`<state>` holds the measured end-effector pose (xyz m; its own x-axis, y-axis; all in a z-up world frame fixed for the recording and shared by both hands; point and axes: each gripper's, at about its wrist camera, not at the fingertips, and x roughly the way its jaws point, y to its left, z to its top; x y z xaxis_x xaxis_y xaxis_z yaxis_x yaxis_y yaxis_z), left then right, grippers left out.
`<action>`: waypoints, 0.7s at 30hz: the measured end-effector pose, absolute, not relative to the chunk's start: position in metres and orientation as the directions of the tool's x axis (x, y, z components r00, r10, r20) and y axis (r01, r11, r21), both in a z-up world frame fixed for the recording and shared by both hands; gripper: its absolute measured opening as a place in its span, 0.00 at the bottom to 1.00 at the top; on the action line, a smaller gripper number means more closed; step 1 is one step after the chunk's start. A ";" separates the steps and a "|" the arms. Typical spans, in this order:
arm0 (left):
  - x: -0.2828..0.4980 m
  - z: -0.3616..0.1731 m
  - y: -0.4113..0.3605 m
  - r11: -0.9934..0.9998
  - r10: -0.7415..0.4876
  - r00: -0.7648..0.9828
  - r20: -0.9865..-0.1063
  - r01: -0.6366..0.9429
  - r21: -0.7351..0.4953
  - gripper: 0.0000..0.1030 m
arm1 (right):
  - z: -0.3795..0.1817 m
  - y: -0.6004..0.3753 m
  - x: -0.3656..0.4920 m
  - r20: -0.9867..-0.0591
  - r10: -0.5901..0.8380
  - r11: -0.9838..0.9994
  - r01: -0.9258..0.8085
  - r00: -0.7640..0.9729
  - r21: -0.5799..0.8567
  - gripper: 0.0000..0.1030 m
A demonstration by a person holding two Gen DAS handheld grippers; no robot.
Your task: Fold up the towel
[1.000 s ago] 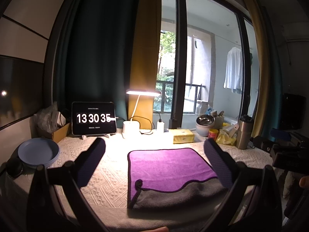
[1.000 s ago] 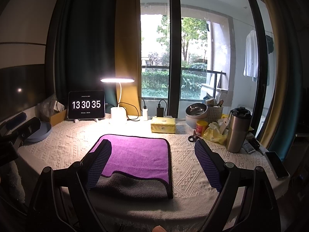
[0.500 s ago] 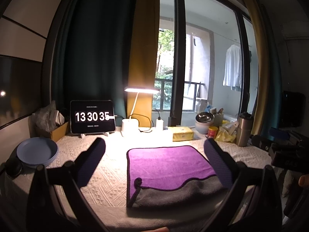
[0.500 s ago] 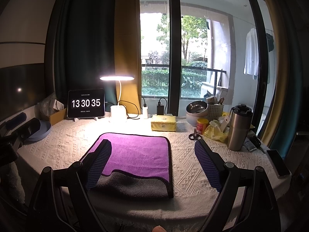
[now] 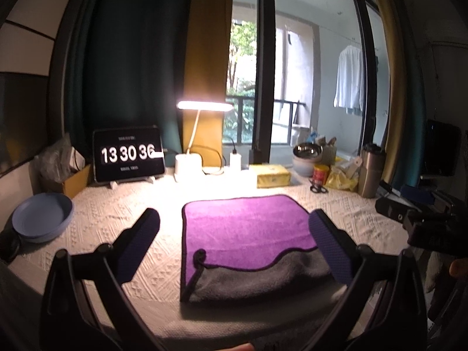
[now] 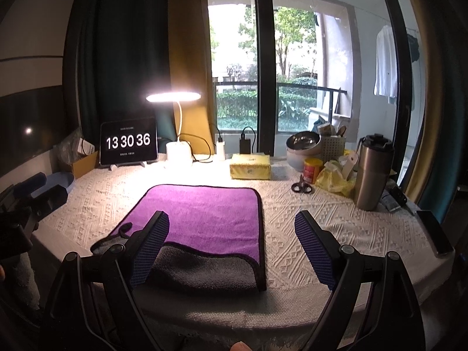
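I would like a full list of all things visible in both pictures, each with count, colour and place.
towel: 1, purple with grey underside, table centre
tablecloth: 1, white
clock tablet: 1, black, back left
desk lamp: 1, white, lit, beside tablet
plate: 1, blue, left edge
tissue pack: 1, yellow, back centre
scissors: 1, black
can: 1, red-yellow
metal bowl: 1, silver
tumbler: 1, steel, right
phone: 1, dark, right edge
left gripper: open
right gripper: open
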<state>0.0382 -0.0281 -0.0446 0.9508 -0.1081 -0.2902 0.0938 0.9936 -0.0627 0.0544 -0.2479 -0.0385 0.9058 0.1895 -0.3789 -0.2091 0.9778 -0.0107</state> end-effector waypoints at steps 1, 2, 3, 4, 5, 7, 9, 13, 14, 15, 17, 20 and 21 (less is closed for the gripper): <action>0.041 -0.048 -0.028 0.993 -0.110 0.947 -0.300 0.095 -0.064 0.99 | -0.041 -0.248 0.057 -0.387 0.190 0.978 -0.210 0.903 -0.010 0.88; 0.044 -0.051 -0.028 0.993 -0.111 0.944 -0.312 0.096 -0.064 0.99 | -0.045 -0.248 0.060 -0.394 0.190 0.978 -0.211 0.899 -0.008 0.88; 0.047 -0.054 -0.028 0.993 -0.114 0.939 -0.324 0.098 -0.063 0.99 | -0.048 -0.248 0.062 -0.402 0.191 0.978 -0.211 0.895 -0.005 0.88; 0.050 -0.058 -0.029 0.993 -0.117 0.935 -0.336 0.102 -0.062 0.99 | -0.051 -0.249 0.065 -0.410 0.192 0.977 -0.211 0.892 -0.001 0.88; 0.053 -0.061 -0.029 0.993 -0.117 0.931 -0.345 0.103 -0.059 0.99 | -0.054 -0.249 0.067 -0.416 0.193 0.978 -0.211 0.889 0.003 0.88; 0.060 -0.068 -0.030 0.993 -0.119 0.921 -0.370 0.106 -0.056 0.99 | -0.059 -0.251 0.073 -0.427 0.197 0.977 -0.213 0.883 0.010 0.88; 0.067 -0.076 -0.030 0.993 -0.119 0.910 -0.396 0.108 -0.050 0.99 | -0.065 -0.251 0.077 -0.440 0.202 0.976 -0.216 0.875 0.018 0.87; 0.080 -0.090 -0.031 0.993 -0.119 0.891 -0.437 0.111 -0.044 0.99 | -0.077 -0.253 0.086 -0.467 0.216 0.973 -0.226 0.858 0.036 0.86; 0.083 -0.094 -0.032 0.993 -0.118 0.886 -0.448 0.111 -0.042 0.99 | -0.080 -0.254 0.089 -0.473 0.218 0.973 -0.226 0.854 0.040 0.86; 0.088 -0.100 -0.032 0.993 -0.117 0.878 -0.464 0.113 -0.038 0.99 | -0.082 -0.254 0.091 -0.478 0.221 0.973 -0.228 0.850 0.044 0.84; 0.095 -0.108 -0.035 0.992 -0.117 0.865 -0.487 0.120 -0.026 0.99 | -0.088 -0.255 0.096 -0.490 0.224 0.972 -0.230 0.843 0.049 0.81; 0.102 -0.116 -0.039 0.992 -0.116 0.851 -0.513 0.128 -0.012 0.99 | -0.097 -0.256 0.104 -0.513 0.226 0.972 -0.229 0.828 0.060 0.79; 0.105 -0.120 -0.039 0.992 -0.116 0.844 -0.524 0.130 -0.011 0.99 | -0.101 -0.256 0.107 -0.520 0.227 0.972 -0.228 0.823 0.062 0.78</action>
